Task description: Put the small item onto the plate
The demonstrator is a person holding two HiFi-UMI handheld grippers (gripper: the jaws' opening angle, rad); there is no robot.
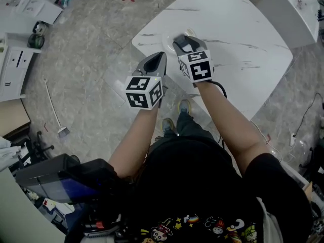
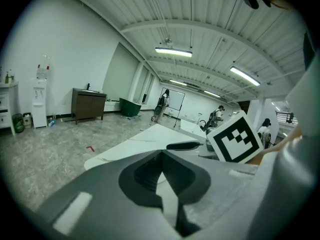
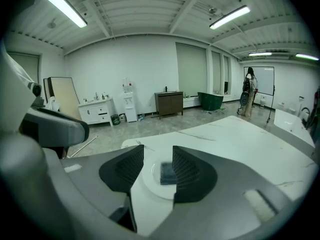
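This is a large open hall, the kind used as a lab or a work space, not a home. The ceiling is high and ribbed, with long tube lights on it. The walls are plain white, and the floor has a grey stone pattern. White marble-pattern tables stand in the open. Along the far wall are a water dispenser, a dark wooden cabinet, a white cabinet and a green tub. A person stands beside a whiteboard, and more people are far off. A broom and cables lie on the floor.
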